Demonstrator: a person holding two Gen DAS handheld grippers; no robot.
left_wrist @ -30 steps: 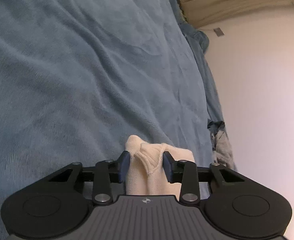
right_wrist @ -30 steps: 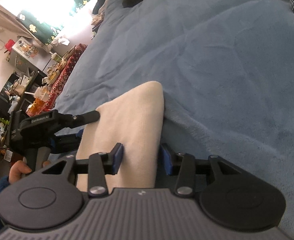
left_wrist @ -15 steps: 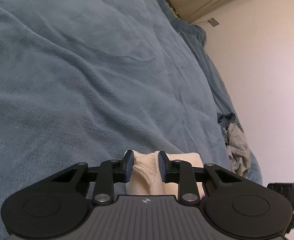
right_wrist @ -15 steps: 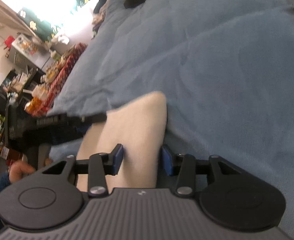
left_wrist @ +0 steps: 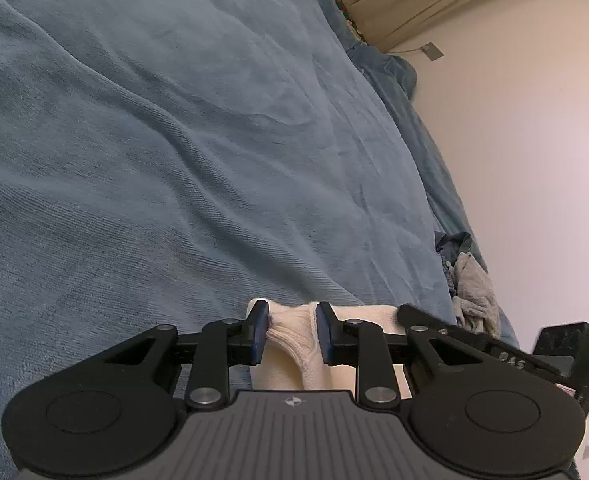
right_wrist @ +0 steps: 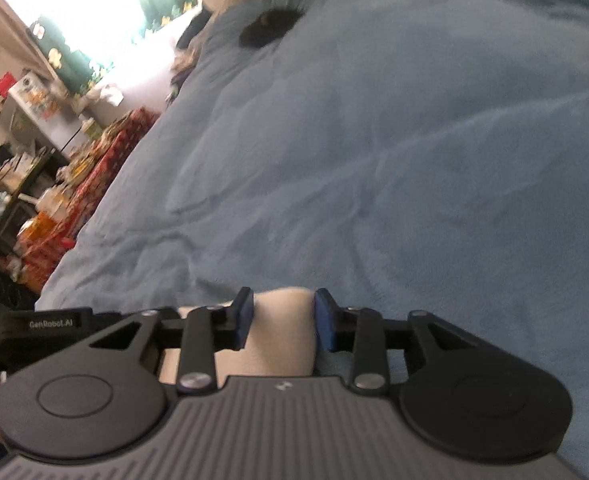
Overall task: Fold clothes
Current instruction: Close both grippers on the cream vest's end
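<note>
A cream knit garment [left_wrist: 294,344], soft and ribbed, lies bunched on a blue fleece blanket [left_wrist: 174,140] that spreads in shallow wrinkles across a bed. The left gripper [left_wrist: 290,330], black with blue pads, is clamped on a gathered fold of the cloth, which puckers between its two pads. The right gripper [right_wrist: 281,320] sits over a smooth rounded end of the same garment [right_wrist: 280,336]; its jaws are closing, the cloth filling the gap and touching both pads. This view is blurred.

Right of the left gripper, the other gripper's black body crosses in front of the garment. Beyond it a crumpled pile of grey and denim clothes [left_wrist: 470,284] lies at the blanket's edge beside a pale wall [left_wrist: 514,140]. In the right view, a small dark object [right_wrist: 270,26] rests far up the blanket, and cluttered shelves [right_wrist: 30,184] stand at the left.
</note>
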